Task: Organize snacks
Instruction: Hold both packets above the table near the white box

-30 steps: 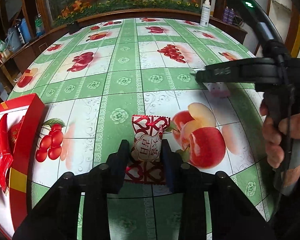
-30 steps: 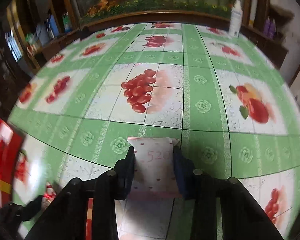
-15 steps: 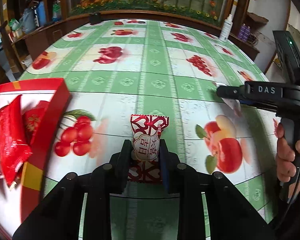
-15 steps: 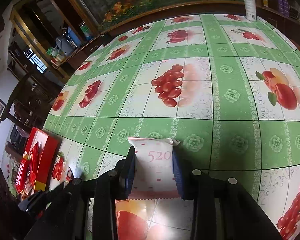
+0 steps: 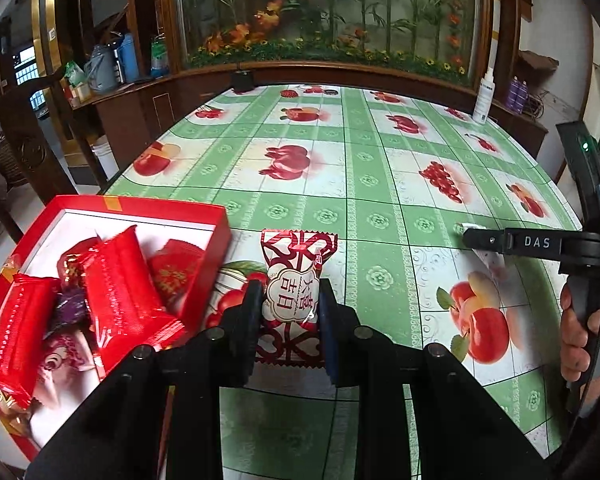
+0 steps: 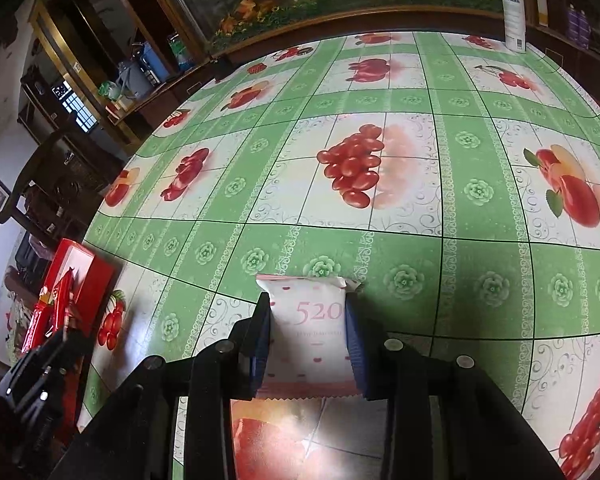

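Note:
My left gripper is shut on a red-and-white candy packet and holds it above the table, just right of a red gift box that holds several red snack packets. My right gripper is shut on a white packet marked 520, held above the tablecloth. The right gripper also shows in the left wrist view, off to the right. The red box shows at the far left of the right wrist view.
The round table has a green fruit-print cloth. A white spray bottle stands at its far right edge. A wooden cabinet with an aquarium runs behind the table. The left gripper's body shows low left in the right wrist view.
My left gripper has lifted and swung left with the candy packet, bringing the red box closer. My right gripper has risen with the 520 packet and turned slightly left.

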The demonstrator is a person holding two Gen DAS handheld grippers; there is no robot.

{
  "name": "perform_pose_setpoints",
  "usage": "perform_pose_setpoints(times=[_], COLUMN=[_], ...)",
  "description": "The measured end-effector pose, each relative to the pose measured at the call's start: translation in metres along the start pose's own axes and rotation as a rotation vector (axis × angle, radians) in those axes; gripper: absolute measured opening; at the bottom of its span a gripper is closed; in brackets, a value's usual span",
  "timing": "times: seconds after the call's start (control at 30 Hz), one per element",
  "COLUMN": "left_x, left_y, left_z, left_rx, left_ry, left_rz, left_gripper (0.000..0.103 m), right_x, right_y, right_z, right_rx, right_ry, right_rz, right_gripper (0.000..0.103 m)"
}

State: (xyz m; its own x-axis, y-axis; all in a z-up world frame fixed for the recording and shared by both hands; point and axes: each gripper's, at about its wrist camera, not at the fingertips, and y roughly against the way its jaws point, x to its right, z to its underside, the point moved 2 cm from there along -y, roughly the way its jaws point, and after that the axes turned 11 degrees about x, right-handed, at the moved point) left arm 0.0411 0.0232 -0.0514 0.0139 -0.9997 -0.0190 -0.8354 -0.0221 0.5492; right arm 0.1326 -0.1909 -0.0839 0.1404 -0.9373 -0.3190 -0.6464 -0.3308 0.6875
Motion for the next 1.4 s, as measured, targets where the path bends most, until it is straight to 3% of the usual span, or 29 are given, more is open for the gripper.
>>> perform_pose_setpoints(times=[0.4, 1.0, 1.2, 1.4], left_x=[-0.011, 0.003, 0.004, 0.004], left_y=[0.011, 0.047, 0.065, 0.078], left_z=[0.000, 0.029, 0.031, 0.036], left_rx=[0.008, -0.005, 0.021, 0.035], left_ry=[0.028, -0.023, -0.032, -0.024], left_rz=[-0.009, 0.077, 0.098, 0.117], left_gripper=[0.024, 0.024, 0.024, 0.024], right_x=[-0.004, -0.006, -0.007, 0.003], right_y=[-0.001, 0.003, 0.011, 0.032], right_z=[0.002, 0.009, 0.017, 0.024], right_rx=[0.018, 0.065, 0.108, 0.199], right_ry=[0.056, 0.086, 0.034, -0.116], right_rz=[0.024, 0.065, 0.111, 0.068], right_gripper=[0.036, 0.036, 0.036, 0.035])
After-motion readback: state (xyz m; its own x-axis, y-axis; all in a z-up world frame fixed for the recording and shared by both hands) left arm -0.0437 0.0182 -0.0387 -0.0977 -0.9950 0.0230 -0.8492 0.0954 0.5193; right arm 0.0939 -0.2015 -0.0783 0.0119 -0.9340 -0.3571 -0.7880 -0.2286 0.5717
